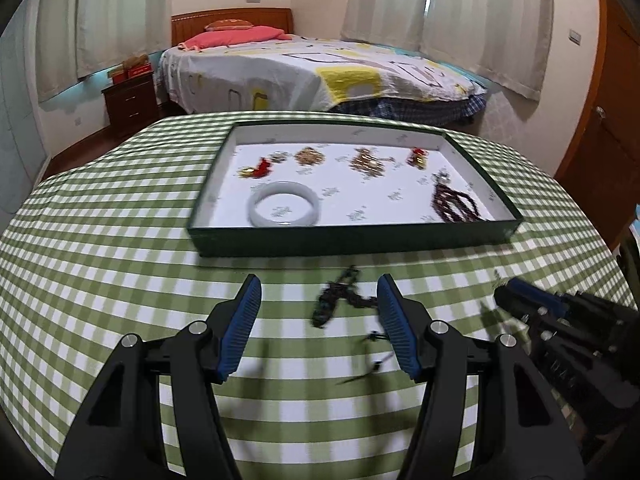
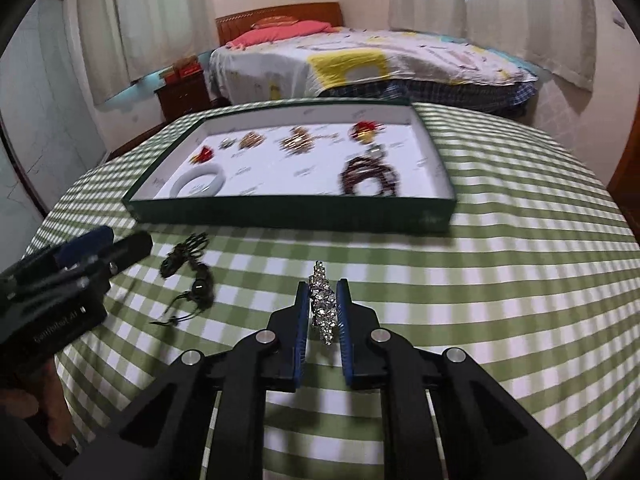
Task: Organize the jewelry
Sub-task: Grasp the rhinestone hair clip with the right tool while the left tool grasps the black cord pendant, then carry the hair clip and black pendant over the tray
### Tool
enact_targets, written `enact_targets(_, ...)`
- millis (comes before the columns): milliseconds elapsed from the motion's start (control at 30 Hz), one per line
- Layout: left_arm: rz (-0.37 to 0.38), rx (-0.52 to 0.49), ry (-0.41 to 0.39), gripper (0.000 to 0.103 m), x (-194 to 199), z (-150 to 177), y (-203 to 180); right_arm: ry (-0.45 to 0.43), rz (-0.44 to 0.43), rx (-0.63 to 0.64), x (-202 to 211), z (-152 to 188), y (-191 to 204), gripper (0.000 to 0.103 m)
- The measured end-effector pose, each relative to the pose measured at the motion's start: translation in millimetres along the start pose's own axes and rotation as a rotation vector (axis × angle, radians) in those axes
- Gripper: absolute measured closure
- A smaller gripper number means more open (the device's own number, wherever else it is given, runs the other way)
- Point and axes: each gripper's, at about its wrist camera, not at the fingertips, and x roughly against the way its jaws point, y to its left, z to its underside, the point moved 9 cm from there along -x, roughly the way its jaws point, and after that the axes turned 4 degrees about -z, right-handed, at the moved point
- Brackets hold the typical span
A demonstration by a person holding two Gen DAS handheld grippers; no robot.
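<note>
A green tray point(image 1: 352, 236) with a white floor sits on the checked table and holds a white bangle point(image 1: 285, 209), a dark red bead bracelet point(image 1: 456, 204) and several gold and red ornaments. My left gripper point(image 1: 318, 292) is open above a dark beaded string point(image 1: 334, 300) lying on the cloth in front of the tray. My right gripper point(image 2: 323, 294) is shut on a sparkling crystal piece point(image 2: 323, 304) and holds it above the cloth. The tray point(image 2: 292, 210), bangle point(image 2: 198, 182), bead bracelet point(image 2: 370, 176) and dark string point(image 2: 188, 270) also show in the right wrist view.
The table carries a green and white checked cloth point(image 1: 100, 240). A bed point(image 1: 320, 68) stands behind the table, with a wooden nightstand point(image 1: 130, 100) to its left. The left gripper point(image 2: 108, 250) appears at the left of the right wrist view, the right gripper point(image 1: 520, 300) at the right of the left wrist view.
</note>
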Motion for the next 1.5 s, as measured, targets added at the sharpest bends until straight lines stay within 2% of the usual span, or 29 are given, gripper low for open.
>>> enact_targets(367, -0.002, -0.065, 0.049, 0.045, -20.5, 15.3, -45.0, -0.061, 0.067, -0.065, 19.2, -6.7, -49.1, 0.089)
enact_targets(600, 0.009, -0.07, 0.099, 0.062, -34.8, 20.9, -54.5, -0.074, 0.038, -0.093, 20.8, -8.5, -50.3, 0.089)
enact_targets(700, 0.02, -0.075, 0.118, 0.076, -39.3, 22.9, -56.6, -0.075, 0.028, -0.098, 20.4, -8.3, -49.4, 0.089)
enact_targets(800, 0.037, -0.053, 0.129, 0.084, -40.7, 24.0, -52.8, -0.079, 0.023, -0.103, 21.0, -9.4, -49.1, 0.089)
enact_targets(1100, 0.064, -0.037, 0.119, 0.084, -36.0, 24.4, -48.7, -0.072, 0.015, -0.088, 17.0, -7.1, -42.6, 0.089)
enact_targets(1500, 0.065, -0.036, 0.055, 0.085, -16.8, 14.5, -41.1, -0.095, 0.005, -0.057, 20.5, -8.9, -31.5, 0.089)
